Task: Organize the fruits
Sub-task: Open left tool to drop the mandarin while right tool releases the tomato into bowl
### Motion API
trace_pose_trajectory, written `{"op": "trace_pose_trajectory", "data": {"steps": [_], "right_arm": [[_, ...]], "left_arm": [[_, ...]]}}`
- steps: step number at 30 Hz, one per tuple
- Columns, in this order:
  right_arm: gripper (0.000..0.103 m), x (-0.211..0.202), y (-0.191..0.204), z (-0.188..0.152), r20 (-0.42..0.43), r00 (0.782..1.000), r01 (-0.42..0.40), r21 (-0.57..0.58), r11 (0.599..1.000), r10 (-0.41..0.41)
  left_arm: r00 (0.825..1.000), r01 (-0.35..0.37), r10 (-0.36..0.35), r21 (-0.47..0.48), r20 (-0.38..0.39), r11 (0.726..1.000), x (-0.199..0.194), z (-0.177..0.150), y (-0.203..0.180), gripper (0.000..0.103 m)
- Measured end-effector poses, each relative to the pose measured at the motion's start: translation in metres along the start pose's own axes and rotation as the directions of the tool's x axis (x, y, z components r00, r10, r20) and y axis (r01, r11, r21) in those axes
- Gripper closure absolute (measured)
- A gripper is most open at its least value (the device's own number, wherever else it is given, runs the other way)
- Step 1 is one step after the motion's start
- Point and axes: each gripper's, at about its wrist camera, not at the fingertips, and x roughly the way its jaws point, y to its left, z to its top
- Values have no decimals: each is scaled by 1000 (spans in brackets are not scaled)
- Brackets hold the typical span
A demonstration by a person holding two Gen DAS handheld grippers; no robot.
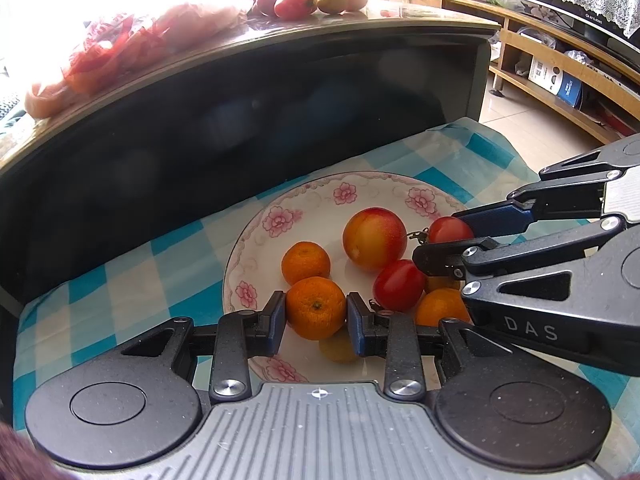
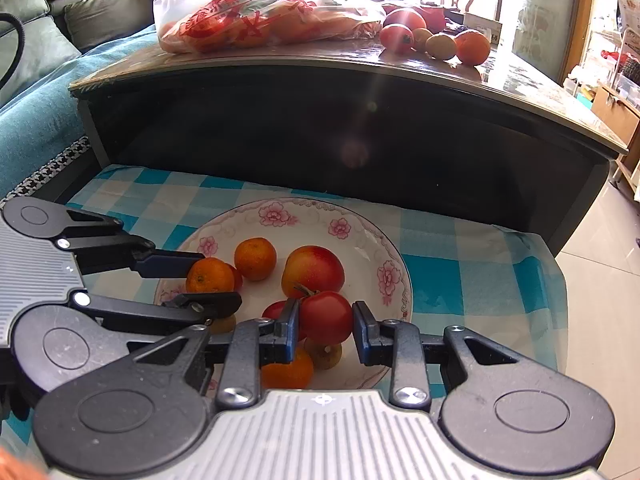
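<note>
left tool [image 1: 316,312] clenched on a mandarin [image 1: 316,307] | right tool [image 2: 326,322] clenched on a tomato [image 2: 326,316] | both fruits sit over the flowered plate [image 1: 256,240], at the checked surface [image 1: 120,280] near its back edge | step: we judge both picks are made | next: lift clear, carry each fruit to its group

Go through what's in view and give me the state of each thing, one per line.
Left gripper: shut on a mandarin.
Right gripper: shut on a tomato.
Flowered plate: on the checked cloth, holding loose fruit.
Large peach-like fruit: resting free on the plate.
Plastic bag: lying on the dark table.
</note>
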Motion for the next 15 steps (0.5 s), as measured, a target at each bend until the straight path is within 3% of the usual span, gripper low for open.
{"op": "trace_pose_trajectory", "data": {"steps": [15], "right_arm": [[70,3,-4,0,-4,1000,-4,19,1000,4]], "left_arm": [[1000,-7,7,-1,-4,1000,2,0,0,63]]}}
